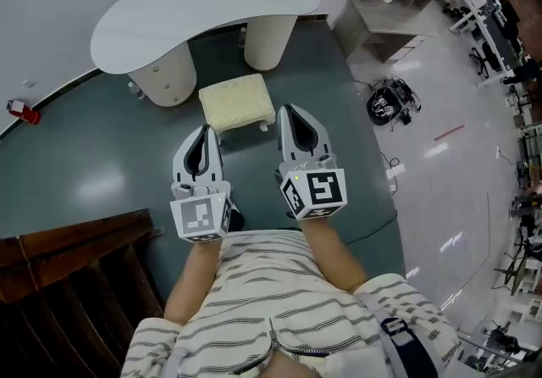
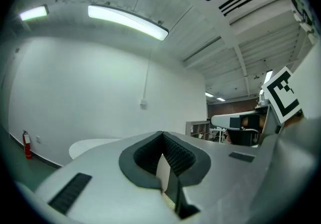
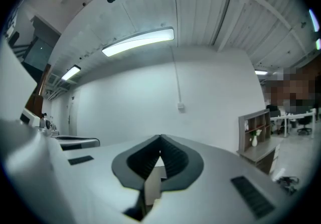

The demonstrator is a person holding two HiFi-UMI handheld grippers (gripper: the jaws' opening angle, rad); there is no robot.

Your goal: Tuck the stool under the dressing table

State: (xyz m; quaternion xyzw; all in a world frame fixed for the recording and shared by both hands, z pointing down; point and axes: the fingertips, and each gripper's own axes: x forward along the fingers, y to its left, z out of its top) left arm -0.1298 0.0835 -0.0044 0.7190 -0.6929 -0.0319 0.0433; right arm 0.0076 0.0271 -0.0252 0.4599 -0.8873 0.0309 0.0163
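In the head view the white kidney-shaped dressing table stands against the wall on two cream round legs. The stool, with a pale yellow cushion, sits on the dark floor just in front of the gap between those legs. My left gripper is shut and empty, with its tips by the stool's near left corner. My right gripper is shut too, level with the stool's right side. Whether either one touches the stool I cannot tell. The left gripper view shows shut jaws and the table top ahead.
A red fire extinguisher stands by the wall at left. Dark wooden steps lie near left. A shelf unit stands at the right of the table, with a black bundle of cables on the pale floor.
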